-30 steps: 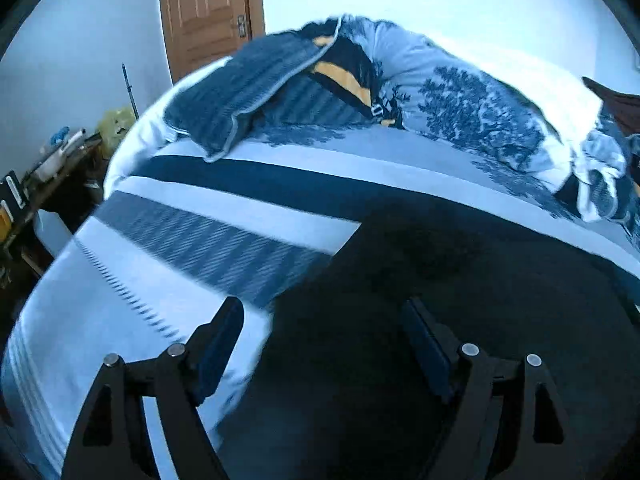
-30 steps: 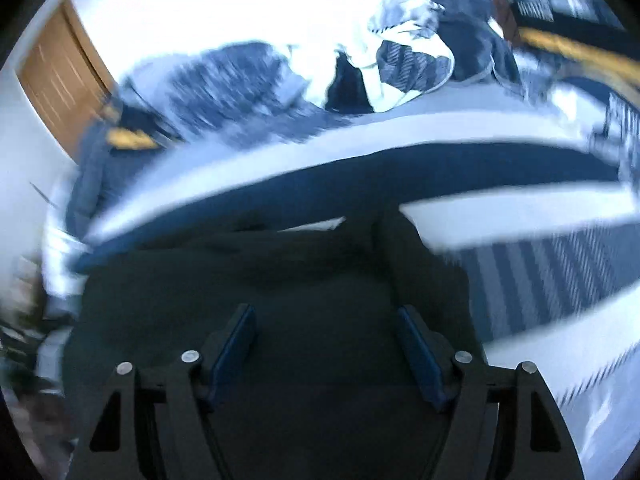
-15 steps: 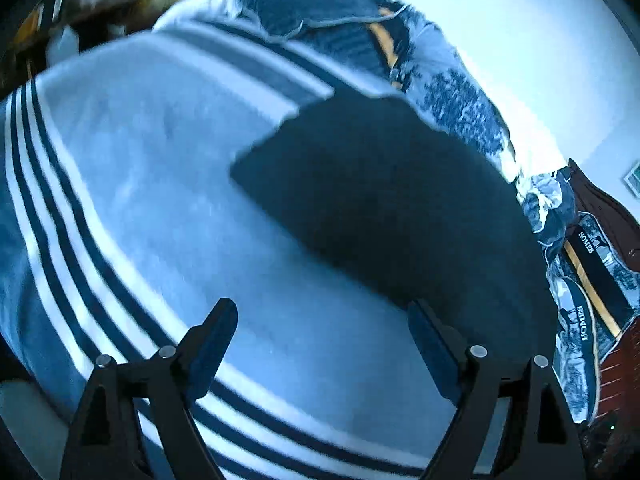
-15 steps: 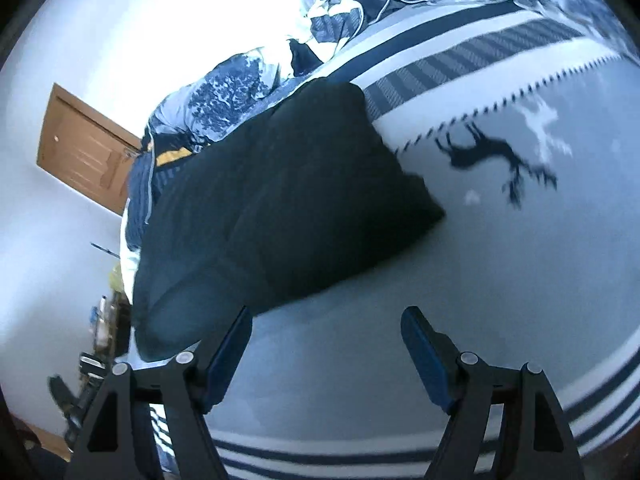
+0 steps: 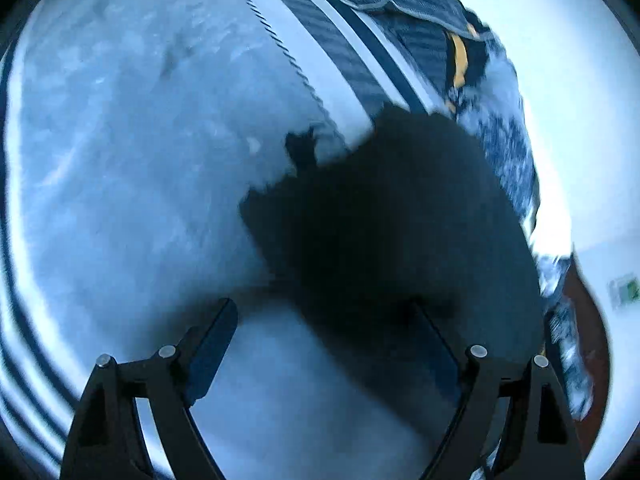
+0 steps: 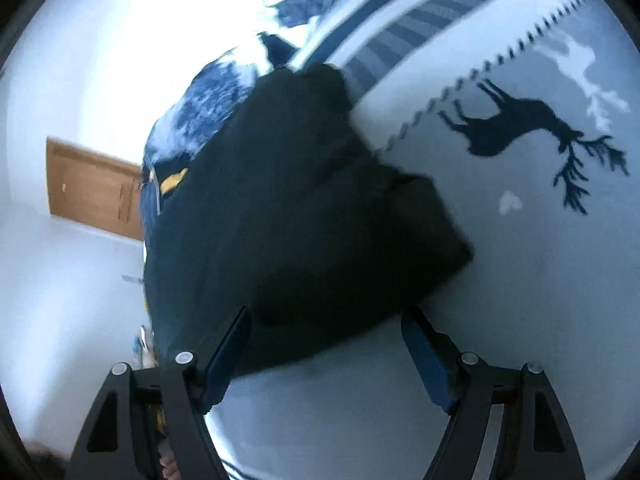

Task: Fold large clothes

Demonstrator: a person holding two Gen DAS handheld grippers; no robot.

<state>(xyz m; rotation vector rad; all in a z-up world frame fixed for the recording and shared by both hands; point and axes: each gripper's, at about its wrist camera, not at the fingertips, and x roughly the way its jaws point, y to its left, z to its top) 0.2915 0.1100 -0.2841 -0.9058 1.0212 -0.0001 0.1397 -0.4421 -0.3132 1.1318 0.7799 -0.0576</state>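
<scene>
A dark, almost black folded garment (image 5: 392, 216) lies on the pale bedspread (image 5: 132, 152). It also shows in the right wrist view (image 6: 296, 216) as a thick folded bundle. My left gripper (image 5: 324, 340) is open and empty, its right finger over the garment's near edge. My right gripper (image 6: 326, 344) is open and empty, with the garment's near edge between its fingers.
The bedspread has dark stripes (image 5: 360, 68) and a deer print (image 6: 520, 128). Crumpled blue patterned bedding (image 5: 500, 128) is heaped beyond the garment. A wooden door (image 6: 92, 188) stands in the white wall. Dark wooden furniture (image 5: 592, 320) shows at the right.
Both grippers have pulled back from over the garment, then tilted and come close to its near edge. Both stayed open throughout.
</scene>
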